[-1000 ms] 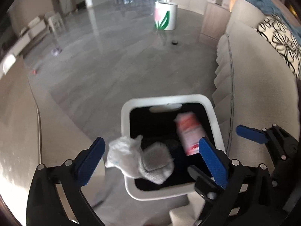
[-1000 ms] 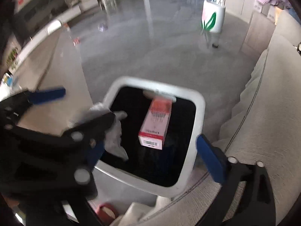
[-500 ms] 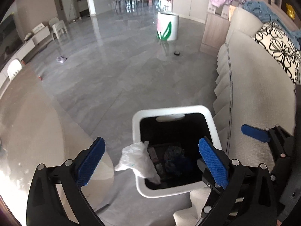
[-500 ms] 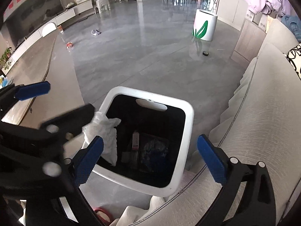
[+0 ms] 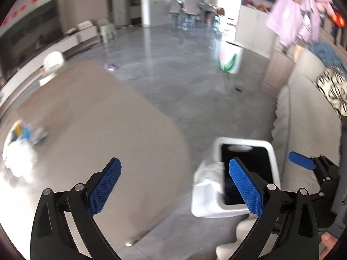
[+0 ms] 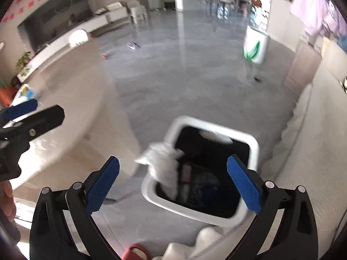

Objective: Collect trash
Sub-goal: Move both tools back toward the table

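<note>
A white trash bin (image 6: 253,149) with a black inside stands on the grey floor between table and sofa; it also shows in the left wrist view (image 5: 272,162). A crumpled white bag (image 6: 162,162) hangs over its left rim, and it shows in the left wrist view (image 5: 208,175) too. Dropped trash (image 6: 195,184) lies at the bin's bottom. My left gripper (image 5: 173,186) is open and empty above the table edge. My right gripper (image 6: 173,188) is open and empty above the bin. More trash (image 5: 23,138) lies blurred on the table's far left.
A beige table (image 5: 97,130) fills the left. A light sofa (image 6: 314,151) runs along the right. A white bin with a green leaf print (image 5: 231,60) stands far across the floor. Small litter (image 6: 133,45) lies on the floor.
The pink carton and grey wad fell into the bin. Both grippers have since lifted and swung left; the left one now faces the table.
</note>
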Demonstrator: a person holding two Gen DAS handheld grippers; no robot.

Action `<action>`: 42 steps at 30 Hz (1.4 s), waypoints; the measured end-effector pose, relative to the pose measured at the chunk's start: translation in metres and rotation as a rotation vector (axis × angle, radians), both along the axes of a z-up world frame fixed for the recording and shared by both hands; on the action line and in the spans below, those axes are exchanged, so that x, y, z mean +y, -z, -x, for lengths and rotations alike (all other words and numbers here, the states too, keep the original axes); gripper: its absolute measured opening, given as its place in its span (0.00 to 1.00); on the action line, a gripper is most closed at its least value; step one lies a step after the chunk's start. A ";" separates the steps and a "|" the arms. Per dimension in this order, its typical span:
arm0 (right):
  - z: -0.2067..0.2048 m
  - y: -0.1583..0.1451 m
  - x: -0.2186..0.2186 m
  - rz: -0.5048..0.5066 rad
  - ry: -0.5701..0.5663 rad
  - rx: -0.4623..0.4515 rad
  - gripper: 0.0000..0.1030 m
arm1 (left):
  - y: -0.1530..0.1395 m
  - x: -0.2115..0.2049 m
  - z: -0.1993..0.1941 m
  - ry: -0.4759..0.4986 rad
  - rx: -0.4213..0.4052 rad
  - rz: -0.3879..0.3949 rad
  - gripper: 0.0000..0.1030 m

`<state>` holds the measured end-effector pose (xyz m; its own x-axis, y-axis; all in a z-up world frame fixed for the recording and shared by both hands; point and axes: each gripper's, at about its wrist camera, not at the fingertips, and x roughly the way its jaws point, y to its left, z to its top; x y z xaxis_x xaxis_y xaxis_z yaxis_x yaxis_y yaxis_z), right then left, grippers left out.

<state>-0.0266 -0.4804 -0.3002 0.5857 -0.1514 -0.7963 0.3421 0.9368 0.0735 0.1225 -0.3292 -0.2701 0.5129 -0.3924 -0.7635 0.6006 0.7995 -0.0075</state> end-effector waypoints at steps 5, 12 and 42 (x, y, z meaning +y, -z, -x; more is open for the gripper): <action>-0.030 -0.030 0.050 0.056 -0.102 -0.056 0.96 | -0.018 0.064 -0.026 -0.125 -0.024 0.020 0.95; -0.070 -0.056 0.122 0.094 -0.236 -0.107 0.96 | -0.036 0.141 -0.049 -0.261 -0.070 0.018 0.95; -0.219 -0.030 0.254 0.136 -0.430 -0.142 0.96 | 0.053 0.257 -0.184 -0.366 0.115 0.049 0.47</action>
<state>0.1921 -0.2266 -0.2700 0.7200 0.0317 -0.6933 -0.0835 0.9957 -0.0412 0.3065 -0.0722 -0.3234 0.5382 -0.2367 -0.8089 0.2688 0.9578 -0.1015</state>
